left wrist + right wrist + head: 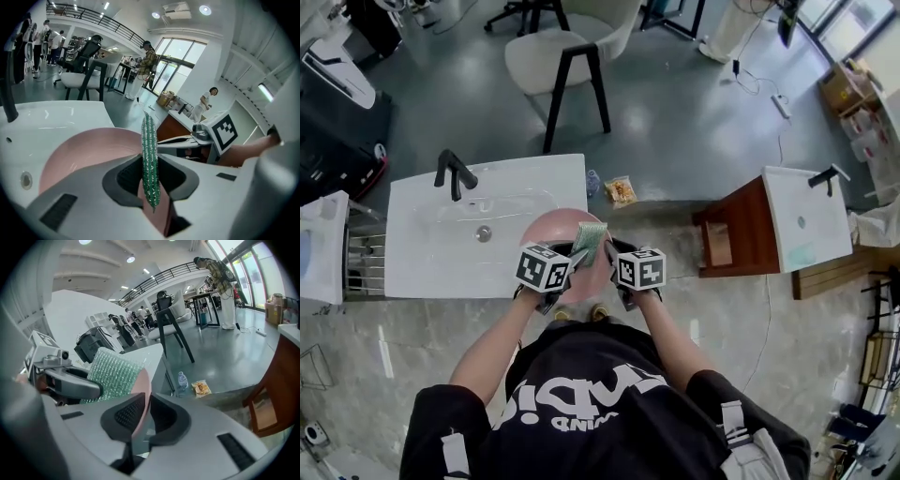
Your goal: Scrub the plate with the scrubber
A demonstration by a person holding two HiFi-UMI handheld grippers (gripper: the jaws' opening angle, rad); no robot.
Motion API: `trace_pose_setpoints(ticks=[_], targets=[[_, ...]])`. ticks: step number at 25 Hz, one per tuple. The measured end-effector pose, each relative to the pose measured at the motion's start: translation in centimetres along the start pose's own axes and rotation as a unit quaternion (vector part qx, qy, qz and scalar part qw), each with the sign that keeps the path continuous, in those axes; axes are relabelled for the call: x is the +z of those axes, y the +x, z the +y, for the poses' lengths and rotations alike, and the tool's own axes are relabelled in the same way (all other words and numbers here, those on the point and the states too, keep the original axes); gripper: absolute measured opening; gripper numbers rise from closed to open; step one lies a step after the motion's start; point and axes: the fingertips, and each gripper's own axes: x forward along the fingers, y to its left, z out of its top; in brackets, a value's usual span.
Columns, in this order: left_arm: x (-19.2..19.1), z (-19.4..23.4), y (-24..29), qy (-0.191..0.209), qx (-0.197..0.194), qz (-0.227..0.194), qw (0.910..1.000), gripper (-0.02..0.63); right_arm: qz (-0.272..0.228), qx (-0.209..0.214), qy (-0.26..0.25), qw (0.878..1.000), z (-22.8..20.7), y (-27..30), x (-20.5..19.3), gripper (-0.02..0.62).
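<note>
The left gripper [151,177] is clenched on the green scrubber [149,140]; the right gripper [142,418] clamps the rim of the pink plate [141,387], held up at the washbasin's [422,272] three o'clock edge. Scrubbing looks about to start: next, press the scrubber against the plate face and rub

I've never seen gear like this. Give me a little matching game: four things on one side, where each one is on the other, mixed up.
1. scrubber
2. plate
3. faucet
4. snack packet

a. lying on the floor
b. rim clamped in the right tongs
c. standing on the white sink
d. clamped in the left tongs

Pairs: 1-d, 2-b, 3-c, 4-a
</note>
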Motion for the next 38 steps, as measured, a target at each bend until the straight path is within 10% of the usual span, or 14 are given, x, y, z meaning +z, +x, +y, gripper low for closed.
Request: trace_pose_setpoints(ticks=[38], targets=[[2.1,8.4,3.5,0.110,0.130,0.066,0.9832,0.098,0.005,-0.031,-0.023,0.999,0.0,0.1,0.1,0.035]])
